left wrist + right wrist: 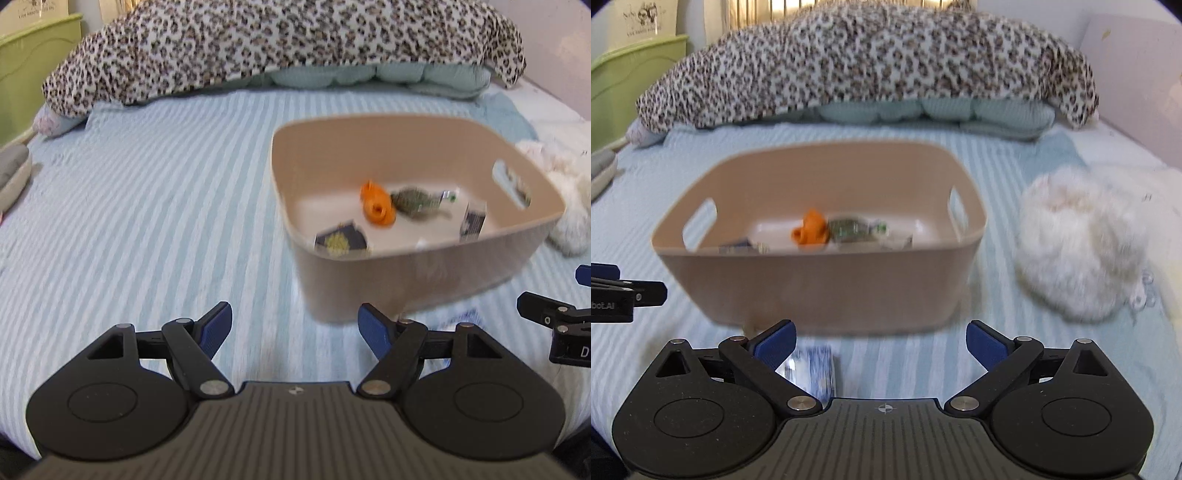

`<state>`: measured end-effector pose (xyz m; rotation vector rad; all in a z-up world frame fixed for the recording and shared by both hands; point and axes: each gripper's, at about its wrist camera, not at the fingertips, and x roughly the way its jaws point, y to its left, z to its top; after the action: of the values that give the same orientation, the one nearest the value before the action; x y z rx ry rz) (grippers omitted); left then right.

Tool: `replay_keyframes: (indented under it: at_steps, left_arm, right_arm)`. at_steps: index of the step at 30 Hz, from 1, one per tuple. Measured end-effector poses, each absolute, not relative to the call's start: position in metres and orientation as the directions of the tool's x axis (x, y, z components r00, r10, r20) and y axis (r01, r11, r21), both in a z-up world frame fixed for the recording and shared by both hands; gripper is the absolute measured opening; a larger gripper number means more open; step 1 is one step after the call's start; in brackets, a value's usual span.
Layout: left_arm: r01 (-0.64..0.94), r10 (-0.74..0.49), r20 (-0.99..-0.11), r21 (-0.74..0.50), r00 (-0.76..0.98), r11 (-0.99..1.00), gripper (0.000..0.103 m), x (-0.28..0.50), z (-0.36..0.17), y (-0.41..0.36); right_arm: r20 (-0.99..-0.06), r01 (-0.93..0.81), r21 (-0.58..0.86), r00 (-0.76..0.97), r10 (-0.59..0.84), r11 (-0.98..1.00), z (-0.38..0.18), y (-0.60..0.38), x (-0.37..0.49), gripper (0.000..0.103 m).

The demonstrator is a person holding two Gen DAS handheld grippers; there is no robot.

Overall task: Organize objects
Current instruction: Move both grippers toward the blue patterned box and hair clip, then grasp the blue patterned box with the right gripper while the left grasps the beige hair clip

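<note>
A beige plastic basket point(417, 273) point(812, 295) stands on the striped bed. In it lie an orange toy point(376, 203) point(810, 232), a green packet point(417, 199) point(849, 229), a dark blue packet point(341, 242) and a small box point(472, 219). My left gripper point(295, 328) is open and empty, low over the bed left of the basket. My right gripper point(882, 347) is open and empty, in front of the basket. A blue and white packet point(814, 369) lies on the bed just under its left finger.
A white fluffy item point(1082, 240) point(565, 192) lies right of the basket. A leopard-print blanket point(280, 44) point(868, 62) covers pillows at the head of the bed. A green headboard point(33, 62) stands at the far left. The right gripper's tip point(554, 314) shows at the left view's right edge.
</note>
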<state>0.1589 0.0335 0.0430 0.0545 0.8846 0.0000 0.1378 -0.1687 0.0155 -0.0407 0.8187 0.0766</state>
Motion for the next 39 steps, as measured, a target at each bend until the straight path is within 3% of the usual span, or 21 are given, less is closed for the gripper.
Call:
replay_keyframes:
  at_steps: [8, 25, 27, 29, 32, 39]
  left_arm:
    - [0.011, 0.047, -0.812, 0.066, 0.581, 0.998, 0.076, 0.150, 0.008, 0.045]
    - [0.019, 0.050, -0.840, 0.071, 0.541, 0.997, 0.076, 0.161, -0.018, 0.043]
    - [0.024, 0.048, -0.841, 0.071, 0.540, 0.997, 0.076, 0.161, -0.019, 0.042]
    - [0.030, 0.041, -0.841, 0.068, 0.540, 0.997, 0.076, 0.162, -0.019, 0.040]
    - [0.051, 0.019, -0.845, 0.054, 0.535, 0.997, 0.076, 0.161, -0.022, 0.034]
    - [0.120, -0.024, -0.835, 0.050, 0.549, 0.992, 0.076, 0.156, -0.025, 0.009]
  right_arm:
    - [-0.796, -0.117, -0.007, 0.602, 0.066, 0.993, -0.015, -0.158, 0.136, 0.100]
    - [-0.834, -0.226, 0.007, 0.536, 0.130, 0.974, -0.043, -0.119, 0.151, 0.102]
    - [-0.838, -0.219, -0.009, 0.534, 0.112, 0.976, -0.047, -0.118, 0.153, 0.094]
    - [-0.847, -0.220, -0.003, 0.519, 0.115, 0.976, -0.051, -0.119, 0.154, 0.077]
    - [-0.849, -0.221, 0.000, 0.515, 0.117, 0.975, -0.051, -0.124, 0.153, 0.061]
    - [-0.836, -0.177, -0.023, 0.543, 0.078, 0.984, -0.044, -0.144, 0.149, 0.060]
